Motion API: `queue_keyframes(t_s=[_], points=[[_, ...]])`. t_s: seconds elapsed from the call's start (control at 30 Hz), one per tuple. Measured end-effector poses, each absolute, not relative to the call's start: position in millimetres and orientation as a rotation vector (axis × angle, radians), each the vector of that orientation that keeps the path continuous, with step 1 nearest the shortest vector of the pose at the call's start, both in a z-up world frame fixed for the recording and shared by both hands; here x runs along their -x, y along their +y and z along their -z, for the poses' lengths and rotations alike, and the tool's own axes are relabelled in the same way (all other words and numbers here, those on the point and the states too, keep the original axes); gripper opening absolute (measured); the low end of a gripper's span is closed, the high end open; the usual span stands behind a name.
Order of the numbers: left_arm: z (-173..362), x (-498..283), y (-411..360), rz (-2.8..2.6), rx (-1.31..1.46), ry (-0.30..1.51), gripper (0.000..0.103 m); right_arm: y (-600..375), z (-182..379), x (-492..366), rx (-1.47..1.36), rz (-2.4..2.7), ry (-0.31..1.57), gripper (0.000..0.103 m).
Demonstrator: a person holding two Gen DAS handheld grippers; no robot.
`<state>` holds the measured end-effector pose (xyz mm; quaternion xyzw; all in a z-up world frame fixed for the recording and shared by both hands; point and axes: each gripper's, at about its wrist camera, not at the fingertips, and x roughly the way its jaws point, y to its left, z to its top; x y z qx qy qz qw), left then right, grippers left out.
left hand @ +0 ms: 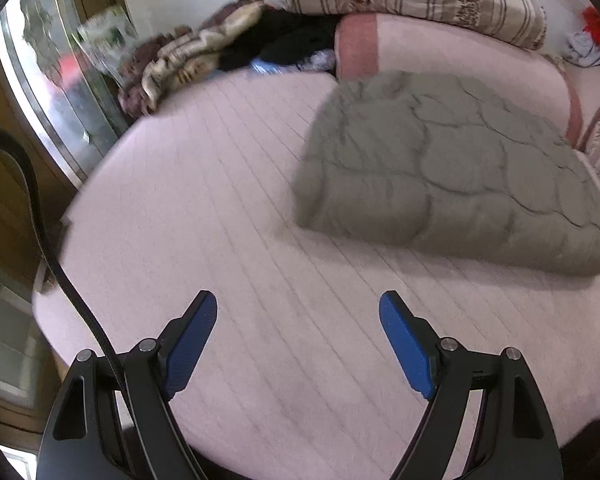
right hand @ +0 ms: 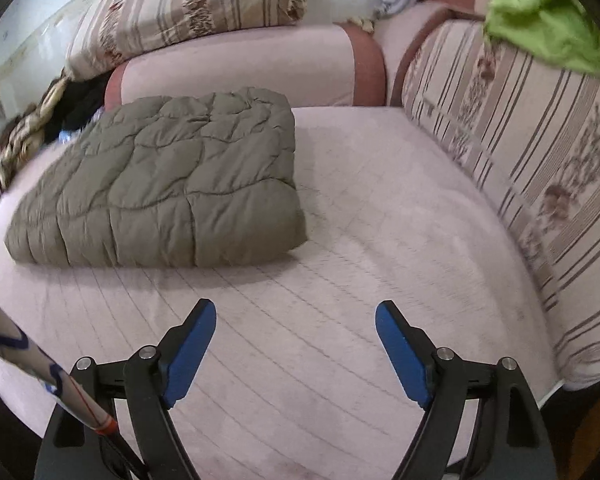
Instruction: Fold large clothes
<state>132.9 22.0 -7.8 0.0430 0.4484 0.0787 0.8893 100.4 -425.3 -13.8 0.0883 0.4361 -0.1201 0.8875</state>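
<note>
Left gripper [left hand: 298, 306] released, nothing between the jaws, over bare pink bed [left hand: 188, 208]. Right gripper [right hand: 296, 314] likewise released and empty. Folded olive quilted garment [right hand: 172, 184] lies flat on bed beyond both, near the bolster [right hand: 240, 68].

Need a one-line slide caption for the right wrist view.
Right gripper open and empty above the pink bed, folded olive quilted coat lying ahead.

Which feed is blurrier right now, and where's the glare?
Left wrist view: motion-smeared across the folded olive quilted garment and pink mattress, with bright glare off the window. Right wrist view: sharper on that garment, edges fisheye-bent.
</note>
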Motion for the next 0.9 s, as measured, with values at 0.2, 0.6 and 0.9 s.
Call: queue_keyframes(t_s=[0.2,0.6,0.9], points=[[-3.4,-174.3,42.9,-0.072,-0.042,0.912,0.083,-419.7,19.9,-127.9,-0.239,0.198,0.909,0.087],[75.0,-352.3,104.8,0.343,0.516,1.186,0.082,-507.8,37.4,-250.4,-0.534,0.189,0.96,0.1],[126.8,-417.3,70.9,0.619,0.706,1.254,0.101,-555.1,124.1,-317.7,-0.94,-0.043,1.028,0.102]])
